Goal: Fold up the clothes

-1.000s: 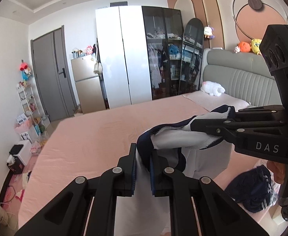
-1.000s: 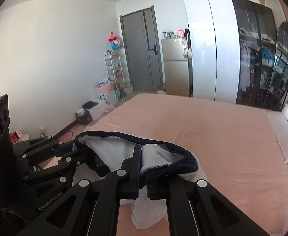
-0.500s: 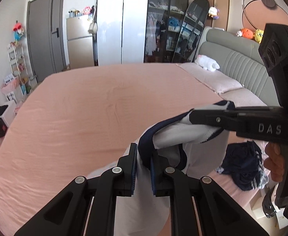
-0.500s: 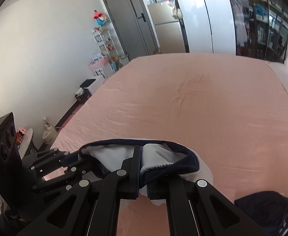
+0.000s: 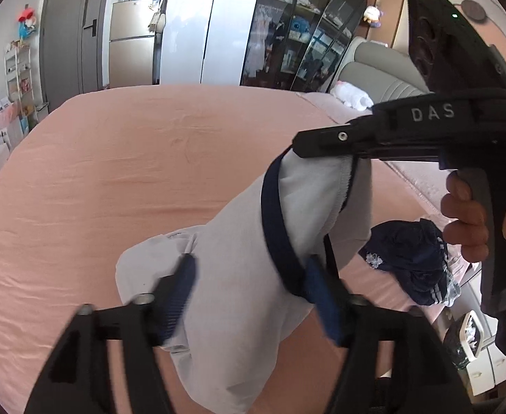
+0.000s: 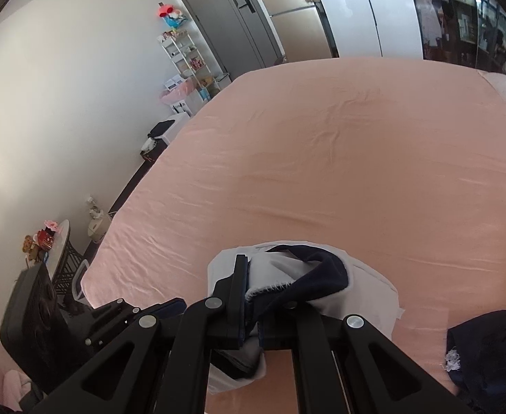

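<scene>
You are laying the shirt (image 5: 239, 276) down on the bed (image 5: 115, 172) to start a fold. Your left claw (image 5: 249, 296) is spreading its jaws at this moment; the white cloth and its navy trim lie between them, but the pads (image 5: 180, 293) look clear of it, so that corner is being let go. Your right claw (image 6: 251, 296) is pressed together, pinching the shirt at its navy-edged hem, and seen from the left wrist it holds that end up above the bed.

The shirt sits at the near edge of the bed, bunched, its lower part resting on the sheet. Its long axis runs from the raised right-hand grip down and to the near left, toward the left claw. A dark garment (image 5: 408, 262) lies just to the right of it.

Next, you probably need to lower the right end, release it, then spread the cloth flat before folding; watch that the trim does not snag on the left pad.
</scene>
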Demonstrator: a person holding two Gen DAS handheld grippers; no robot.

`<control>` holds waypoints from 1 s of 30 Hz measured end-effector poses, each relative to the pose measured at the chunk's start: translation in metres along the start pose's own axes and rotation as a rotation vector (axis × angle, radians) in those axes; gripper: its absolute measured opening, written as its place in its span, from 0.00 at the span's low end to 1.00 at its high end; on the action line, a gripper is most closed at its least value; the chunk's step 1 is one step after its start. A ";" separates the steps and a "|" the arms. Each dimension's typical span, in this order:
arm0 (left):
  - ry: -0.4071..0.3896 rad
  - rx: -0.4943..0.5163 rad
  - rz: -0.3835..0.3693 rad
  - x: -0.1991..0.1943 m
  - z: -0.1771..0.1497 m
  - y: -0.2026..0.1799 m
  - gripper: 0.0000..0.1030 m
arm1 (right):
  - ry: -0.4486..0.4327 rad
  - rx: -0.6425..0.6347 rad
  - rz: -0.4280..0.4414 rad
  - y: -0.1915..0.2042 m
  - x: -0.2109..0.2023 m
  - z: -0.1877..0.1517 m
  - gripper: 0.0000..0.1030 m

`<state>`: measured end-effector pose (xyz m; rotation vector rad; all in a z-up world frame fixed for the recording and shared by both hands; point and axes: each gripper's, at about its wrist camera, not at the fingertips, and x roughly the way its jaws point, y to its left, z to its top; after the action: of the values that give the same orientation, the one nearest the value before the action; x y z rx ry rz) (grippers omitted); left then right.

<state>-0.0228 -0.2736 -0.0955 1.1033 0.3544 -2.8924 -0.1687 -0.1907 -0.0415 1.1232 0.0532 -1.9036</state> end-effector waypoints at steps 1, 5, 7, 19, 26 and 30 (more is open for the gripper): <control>-0.009 -0.014 -0.003 -0.001 -0.002 0.002 0.73 | 0.003 0.000 0.004 0.001 0.002 0.001 0.02; -0.028 -0.042 0.012 -0.003 -0.003 0.005 0.73 | 0.011 0.009 0.010 0.002 0.006 0.006 0.02; -0.033 -0.034 0.012 -0.004 -0.005 0.002 0.73 | 0.019 0.028 0.020 0.001 0.007 0.007 0.02; -0.105 0.235 0.211 0.019 -0.030 -0.060 0.74 | 0.044 0.044 0.039 0.012 -0.001 0.030 0.02; -0.082 0.252 0.346 0.049 -0.032 -0.071 0.74 | 0.052 0.050 0.043 0.013 -0.011 0.034 0.02; -0.081 0.254 0.417 0.059 -0.030 -0.074 0.74 | 0.064 0.073 0.062 0.010 -0.015 0.034 0.02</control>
<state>-0.0552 -0.1911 -0.1415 0.9445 -0.2283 -2.6387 -0.1818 -0.2020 -0.0072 1.2209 -0.0164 -1.8272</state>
